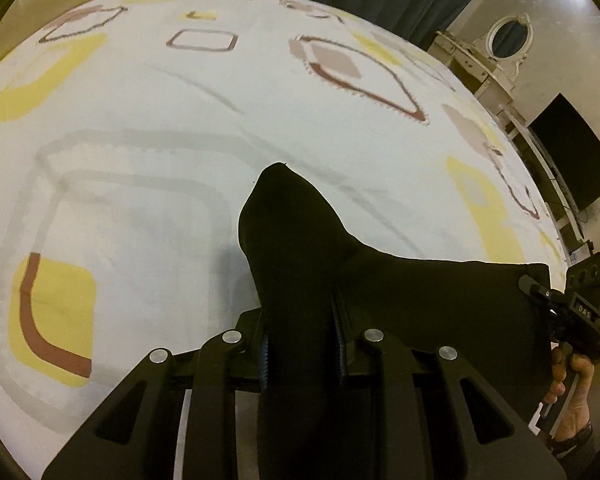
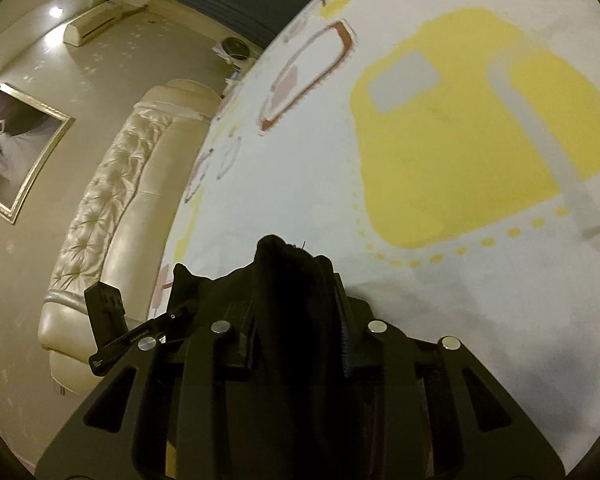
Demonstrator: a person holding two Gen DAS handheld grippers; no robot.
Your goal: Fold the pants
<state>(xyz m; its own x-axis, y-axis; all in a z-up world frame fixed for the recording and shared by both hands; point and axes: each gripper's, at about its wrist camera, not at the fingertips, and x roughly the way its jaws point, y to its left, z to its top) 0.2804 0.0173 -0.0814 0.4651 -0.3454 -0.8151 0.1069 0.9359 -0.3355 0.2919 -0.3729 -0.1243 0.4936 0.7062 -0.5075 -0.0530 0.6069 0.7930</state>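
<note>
Patterned white bedsheet [image 1: 148,200] below; left gripper [image 1: 300,320] and right gripper [image 2: 300,300] both clamped on black fabric pants [image 1: 420,292], stretched between. Best: keep edge taut, lower evenly.

The left tool [image 1: 300,336] has its two black fingers closed on a fold of black cloth. The right tool [image 2: 300,320] is clamped likewise, held at the right with the person's bare hand [image 1: 572,392] wrapped round its handle.

Open bedsheet [image 1: 148,128] fills the upper and left frame, free for passage. Black pants [image 1: 300,240] block the lower centre; the padded headboard [image 2: 112,200] bounds the left of the right-wrist view.
</note>
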